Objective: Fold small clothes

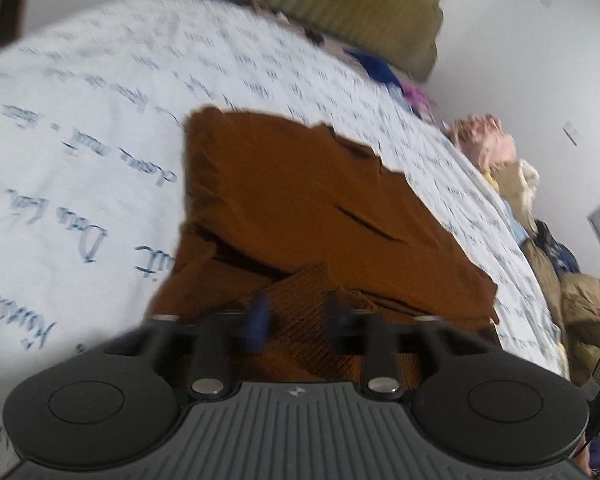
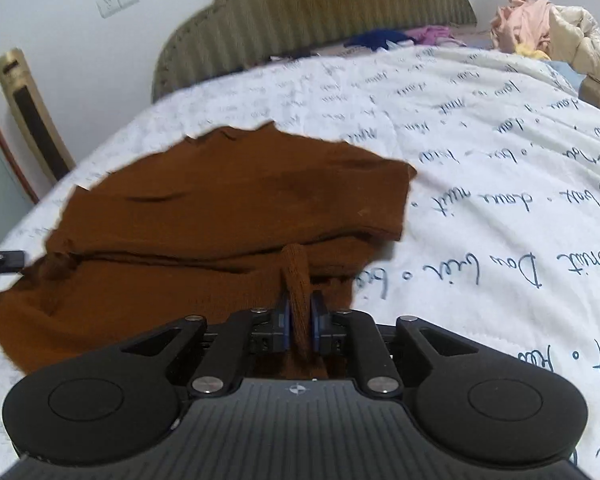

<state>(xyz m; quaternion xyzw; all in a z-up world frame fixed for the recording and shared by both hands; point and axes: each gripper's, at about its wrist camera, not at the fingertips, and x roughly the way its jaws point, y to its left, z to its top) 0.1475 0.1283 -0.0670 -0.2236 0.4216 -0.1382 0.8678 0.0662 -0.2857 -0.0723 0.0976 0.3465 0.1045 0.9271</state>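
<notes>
Pinched in the right tongs (image 2: 299, 326) was a fold of the brown knit (image 2: 228, 208) on the bed (image 2: 480, 152), left tongs (image 1: 298, 322) spread around its hem; mid-fold, release and smoothing were judged next.

Bed (image 2: 480, 152), script-print white cover; brown knit garment (image 2: 228, 208) on it.

Soft, even indoor light, no glare, faint shadows in the folds of the brown garment (image 2: 228, 216), left wrist view smeared by motion blur, bedsheet (image 1: 100, 128) lettering streaked, right wrist view sharper, fisheye bending and dark corners in both.
</notes>
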